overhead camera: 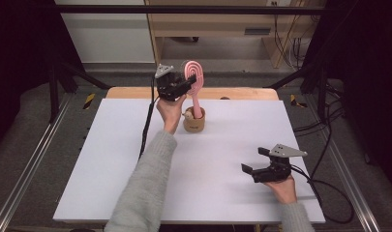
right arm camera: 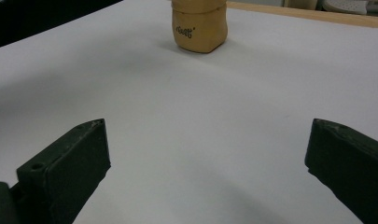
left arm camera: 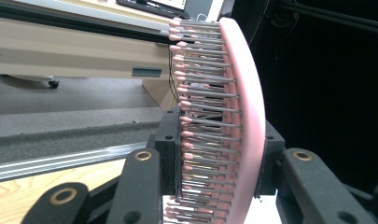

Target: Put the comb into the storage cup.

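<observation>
One pink hairbrush (overhead camera: 195, 83) stands upright with its handle down in a tan cup (overhead camera: 194, 123) near the far middle of the white counter (overhead camera: 135, 159). The left hand-held gripper (overhead camera: 188, 83) is clamped on the brush head from the side, one black jaw against the bristle tips and the other against the smooth back, as the left gripper view shows. The handle's lower end is hidden inside the cup. In that close view the brush head (left arm camera: 233, 116) is a curved pink slab set with rows of thin grey pins tipped in pink, its bottom cut off by the frame. The right hand-held gripper (overhead camera: 256, 162) rests low over the near right part of the counter, jaws spread wide and empty, well apart from the cup (right arm camera: 199, 27).
</observation>
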A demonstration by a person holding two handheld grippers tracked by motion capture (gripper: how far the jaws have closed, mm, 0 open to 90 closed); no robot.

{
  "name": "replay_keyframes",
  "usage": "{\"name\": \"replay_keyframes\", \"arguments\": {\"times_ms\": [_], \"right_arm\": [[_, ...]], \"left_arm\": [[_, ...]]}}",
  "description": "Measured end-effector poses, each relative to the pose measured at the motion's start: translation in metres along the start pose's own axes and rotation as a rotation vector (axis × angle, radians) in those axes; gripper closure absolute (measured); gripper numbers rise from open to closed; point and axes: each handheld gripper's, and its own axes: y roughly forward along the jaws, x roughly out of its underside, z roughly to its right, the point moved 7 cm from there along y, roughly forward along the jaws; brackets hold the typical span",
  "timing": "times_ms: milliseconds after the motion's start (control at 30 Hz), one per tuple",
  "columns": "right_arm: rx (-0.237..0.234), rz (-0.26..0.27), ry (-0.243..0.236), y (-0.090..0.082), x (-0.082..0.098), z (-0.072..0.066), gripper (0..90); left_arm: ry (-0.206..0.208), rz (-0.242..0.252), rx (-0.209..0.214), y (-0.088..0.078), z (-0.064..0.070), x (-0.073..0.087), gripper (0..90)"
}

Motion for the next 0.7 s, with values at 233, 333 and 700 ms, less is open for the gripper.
{"name": "replay_keyframes", "arguments": {"times_ms": [233, 333, 700], "right_arm": [[0.002, -0.003, -0.002, 0.0, 0.0, 0.0, 0.2], [0.001, 0.0, -0.003, 0.0, 0.0, 0.0, 0.2], [0.001, -0.004, 0.001, 0.001, 0.001, 0.0, 0.2]], "left_arm": [[-0.005, -0.006, 0.006, 0.002, -0.001, 0.007, 62.7], [-0.009, -0.012, 0.005, 0.003, -0.002, 0.012, 62.7], [-0.022, -0.02, 0.002, 0.001, -0.008, 0.021, 62.7]]}}
